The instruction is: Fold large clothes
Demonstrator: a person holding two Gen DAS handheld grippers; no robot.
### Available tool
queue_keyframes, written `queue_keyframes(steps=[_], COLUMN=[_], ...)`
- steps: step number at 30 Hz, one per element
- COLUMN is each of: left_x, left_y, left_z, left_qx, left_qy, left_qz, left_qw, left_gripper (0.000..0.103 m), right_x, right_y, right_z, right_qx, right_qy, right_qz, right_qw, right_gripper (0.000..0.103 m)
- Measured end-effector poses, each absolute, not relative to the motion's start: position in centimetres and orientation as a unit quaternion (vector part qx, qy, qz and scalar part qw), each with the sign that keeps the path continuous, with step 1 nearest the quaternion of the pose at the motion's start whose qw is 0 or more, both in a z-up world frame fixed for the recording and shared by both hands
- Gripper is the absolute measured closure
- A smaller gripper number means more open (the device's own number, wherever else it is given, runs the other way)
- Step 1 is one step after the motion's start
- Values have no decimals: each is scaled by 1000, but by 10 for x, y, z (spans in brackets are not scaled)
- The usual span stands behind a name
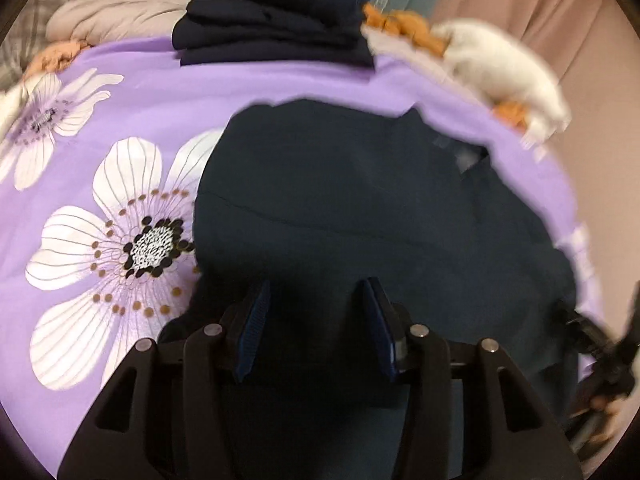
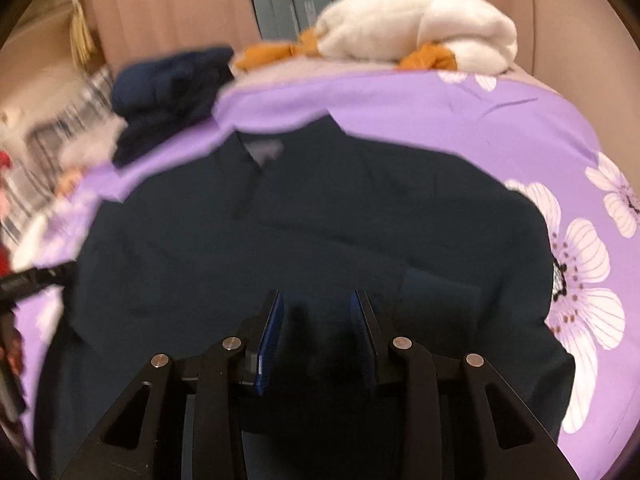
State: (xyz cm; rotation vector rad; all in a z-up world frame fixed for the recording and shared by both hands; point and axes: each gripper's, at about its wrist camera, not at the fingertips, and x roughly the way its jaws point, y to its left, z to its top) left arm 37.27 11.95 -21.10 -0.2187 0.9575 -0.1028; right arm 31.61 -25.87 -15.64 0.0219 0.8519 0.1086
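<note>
We see a bed covered by a lilac cotton sheet printed with large white flowers point(image 1: 120, 92) point(image 2: 460, 120). Spread flat across its middle lies a dark navy garment point(image 1: 360, 208) point(image 2: 320, 220). At the far edge a stack of folded navy-blue clothes point(image 1: 272, 20) point(image 2: 172, 92) rests on the sheet. Beside it sits a fluffy white bundle point(image 1: 504, 76) point(image 2: 416, 28) atop crumpled orange fabric point(image 1: 400, 24) point(image 2: 272, 54).

The left gripper point(image 1: 316, 292) points forward and down, its blue-padded fingers point(image 1: 256, 320) spread apart with nothing between them. The right gripper point(image 2: 316, 304) is posed alike, jaws parted and empty.
</note>
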Motion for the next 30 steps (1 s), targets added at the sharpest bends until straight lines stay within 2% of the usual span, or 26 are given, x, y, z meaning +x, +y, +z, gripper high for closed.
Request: queue_keyframes(steps=[2,9,11,12,13,15,19,23,30], left_x=[377,373,360,352,342,320,263,208,138], left_y=[120,127,129,129,129,130,135,123,86], left_z=[-225,-218,-210,-206,-201,-193,-178,-176,-215], left_qx=[-89,-91,-96,-94,-90,-75,-69,-56,-6], left_qy=[469,464,461,457,452,446,437,434,465], left_qz=[-45,-46,-50,-54,-59,-64,-89,-120,-147], left_qw=[878,880,881,883,885,889,892,891,873], left_gripper=[59,63,59,55,53,43,40,38,37], right_x=[315,312,300,291,281,255,208,163,107], right_y=[-263,-271,-277,-280,-285,-293,-303,-296,-253], right_z=[-165,-159,-150,-145,-138,-126,-116,-124,-168], right_qx=[3,24,48,55,60,55,27,12,-33], right_qy=[415,412,412,407,401,395,402,419,465], right_qz=[56,74,71,71,72,66,61,83,129], right_qw=[908,908,907,909,911,915,913,904,875], right_gripper=[77,76,72,65,64,63,58,58,58])
